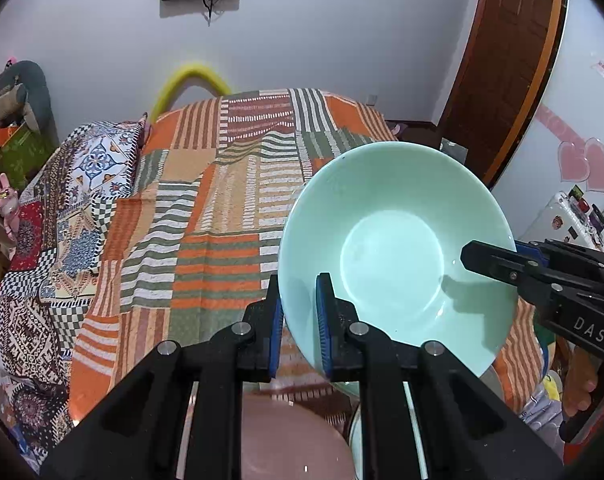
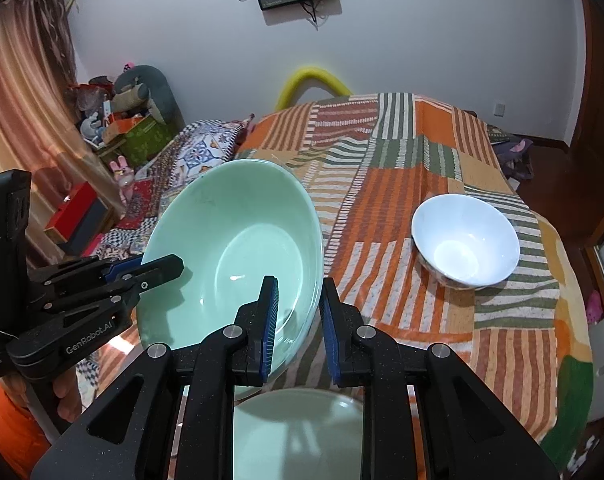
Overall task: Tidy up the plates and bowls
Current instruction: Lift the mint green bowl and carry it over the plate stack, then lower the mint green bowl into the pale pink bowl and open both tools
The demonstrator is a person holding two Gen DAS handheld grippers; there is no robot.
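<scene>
A mint-green bowl [image 1: 394, 252] is held tilted above the patchwork-covered table; it also shows in the right wrist view [image 2: 237, 248]. My left gripper [image 1: 299, 324] is shut on its left rim. My right gripper [image 2: 297, 320] is shut on its right rim, and shows from the side in the left wrist view [image 1: 502, 264]. A green plate [image 2: 297, 432] lies below the held bowl, next to a pink plate [image 1: 285, 440]. A white bowl [image 2: 466, 240] stands on the cloth to the right.
The striped patchwork cloth [image 1: 205, 216] covers the table. A yellow chair back [image 2: 314, 78] stands behind it. Boxes and stuffed toys [image 2: 133, 120] pile up at the left, a brown door [image 1: 514, 60] at the right.
</scene>
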